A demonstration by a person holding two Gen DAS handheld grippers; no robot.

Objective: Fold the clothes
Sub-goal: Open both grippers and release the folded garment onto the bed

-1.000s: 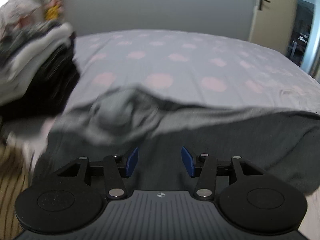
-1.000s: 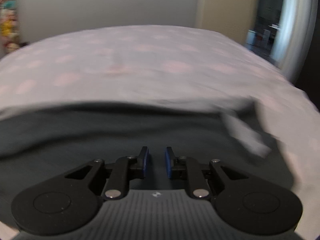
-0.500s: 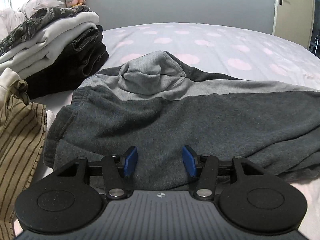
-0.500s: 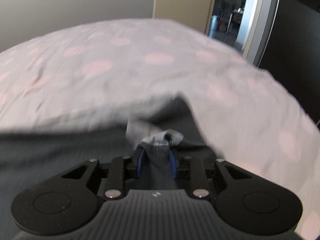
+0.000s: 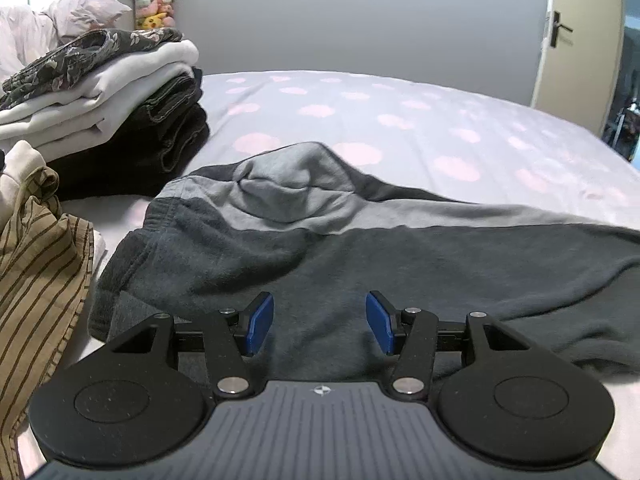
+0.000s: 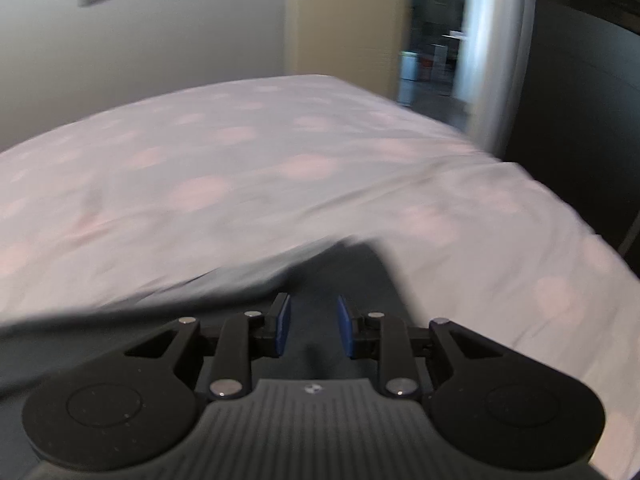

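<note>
Across the pink-dotted bedsheet [image 5: 400, 120] the thick, soft two-tone grey fleece garment [image 5: 360, 248] is lying limp; I'm hovering my left gripper [image 5: 318, 322] half-open and empty, my right gripper [image 6: 312, 330] narrowly parted, empty, eyeing its elastic waistband [image 5: 132, 240].

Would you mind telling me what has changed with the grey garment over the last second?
The right gripper had pinched a fold of the grey sweatpants and has let it go; nothing sits between its fingers now. The left gripper stays open above the sweatpants, and the folded stack is unchanged.
</note>
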